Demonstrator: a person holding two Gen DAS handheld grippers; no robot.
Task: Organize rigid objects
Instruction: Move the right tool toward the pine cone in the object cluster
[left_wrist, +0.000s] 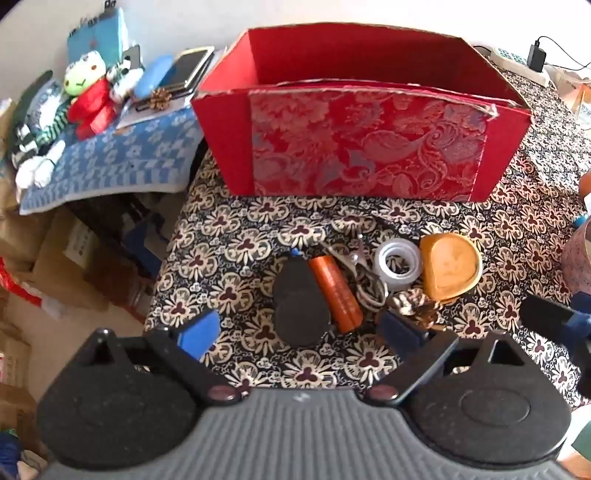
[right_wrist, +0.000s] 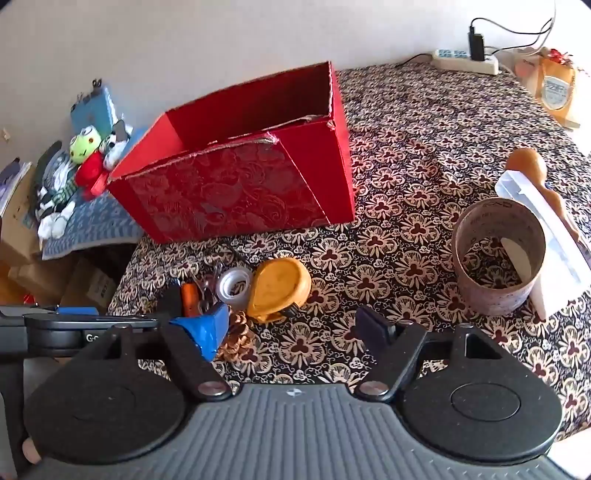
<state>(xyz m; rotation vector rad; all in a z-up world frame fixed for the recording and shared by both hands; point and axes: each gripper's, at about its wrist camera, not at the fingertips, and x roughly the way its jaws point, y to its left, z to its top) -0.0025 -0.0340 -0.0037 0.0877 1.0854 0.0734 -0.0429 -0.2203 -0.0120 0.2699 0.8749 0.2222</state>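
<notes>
One red box (left_wrist: 362, 144) stands open at upper centre on the table (left_wrist: 229, 236). Below it lies one cluster: a black case (left_wrist: 301, 306), an orange tube (left_wrist: 336, 293), one tape roll (left_wrist: 398, 264), one yellow lid (left_wrist: 450, 266), one pine cone (right_wrist: 236, 338). A cardboard cup (right_wrist: 498, 254) stands at right. Left gripper (left_wrist: 299, 328) and right gripper (right_wrist: 291, 328) are both released, holding nothing.

Counter (right_wrist: 424, 155) under dark floral-patterned cloth. Plain pale wall (right_wrist: 184, 44) behind counter. Left of counter: lower stand draped with blue-white towel (left_wrist: 122, 162), cardboard boxes (left_wrist: 62, 269) stacked beneath. White power strip (right_wrist: 465, 61) at counter's far edge. Soft daylight.
</notes>
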